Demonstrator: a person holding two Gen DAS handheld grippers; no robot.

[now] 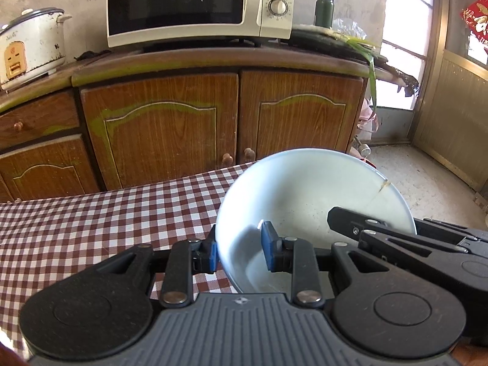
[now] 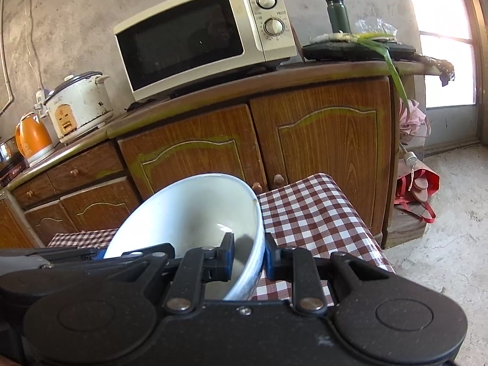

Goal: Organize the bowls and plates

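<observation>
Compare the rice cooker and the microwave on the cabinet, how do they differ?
The rice cooker is round, stained and lidded; the microwave is boxy, with a dark glass door and two dials. The rice cooker sits on the lower counter, the microwave on the higher one. Both are cream-white.

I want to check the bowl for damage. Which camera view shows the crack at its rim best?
The left wrist view: the crack runs in from the far right rim of the white bowl, with a brownish chip. In the right wrist view the bowl shows no clear crack.
</observation>
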